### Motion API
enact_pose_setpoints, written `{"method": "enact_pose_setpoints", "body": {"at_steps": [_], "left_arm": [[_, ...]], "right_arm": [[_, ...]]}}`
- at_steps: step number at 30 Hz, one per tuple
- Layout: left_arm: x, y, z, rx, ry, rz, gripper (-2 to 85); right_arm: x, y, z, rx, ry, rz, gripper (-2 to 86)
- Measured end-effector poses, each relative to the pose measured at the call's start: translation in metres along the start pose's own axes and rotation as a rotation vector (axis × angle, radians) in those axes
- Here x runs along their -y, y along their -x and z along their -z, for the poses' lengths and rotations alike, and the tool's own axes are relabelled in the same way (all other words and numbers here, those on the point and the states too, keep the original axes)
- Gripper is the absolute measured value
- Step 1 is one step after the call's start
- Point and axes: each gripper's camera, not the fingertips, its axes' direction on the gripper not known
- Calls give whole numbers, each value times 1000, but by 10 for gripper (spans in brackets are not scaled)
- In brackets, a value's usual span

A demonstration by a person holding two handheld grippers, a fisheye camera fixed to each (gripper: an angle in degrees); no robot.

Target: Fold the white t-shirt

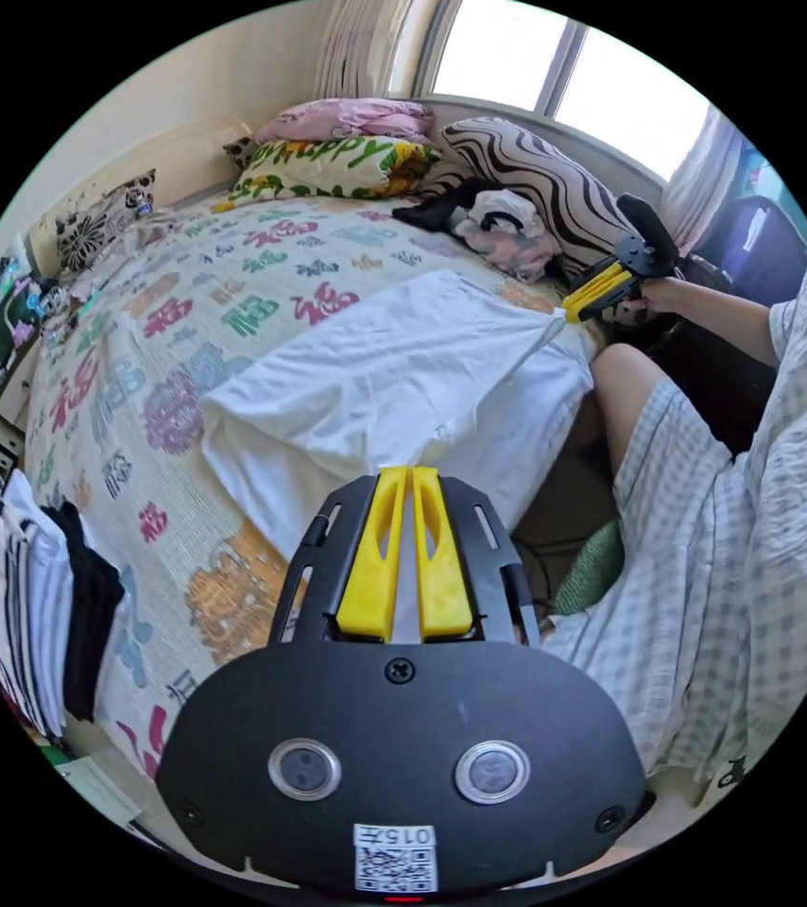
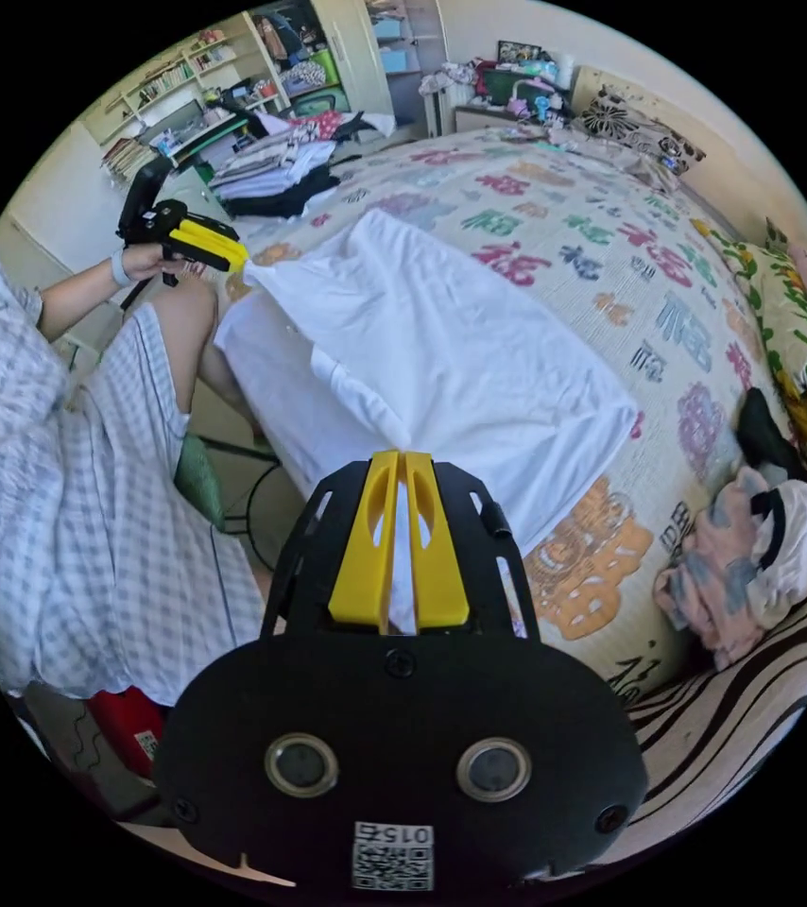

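Nearest, your left gripper (image 1: 407, 470): yellow jaws closed on a pinch of the white t-shirt (image 1: 394, 378), cloth running up between them. Your right gripper (image 2: 400, 455): same condition, jaws clamped on the opposite corner of the shirt's near edge. Each gripper also appears across from the other, tip buried in white fabric.

Next, the t-shirt itself: near edge lifted and stretched taut between your two grips at the bedside, lower part hanging over the mattress edge, far part lying flat on the bedspread (image 1: 233, 283). It already looks doubled into a rough rectangle, so you seem to be partway through; at least one more fold and a smoothing down appear to be left.

Beyond: stack of folded clothes (image 1: 35, 586) at one end of the bed, crumpled pink garment (image 2: 744, 567) at the other, floral pillow (image 1: 328, 165) and striped cushion (image 1: 536, 179) under the window.

Writing: large coloured characters printed across the bedspread; green lettering on the floral pillow, not clear enough to read.
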Motion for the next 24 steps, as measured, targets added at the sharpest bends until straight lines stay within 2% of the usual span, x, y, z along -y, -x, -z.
{"method": "enact_pose_setpoints", "body": {"at_steps": [17,24], "left_arm": [[-13,-134,-64,55,172,-114,3],[-9,-178,-87,79,268,-142,13]], "right_arm": [[-29,84,-62,-121,159,86,1],[-28,96,-78,-102,245,60,43]]}}
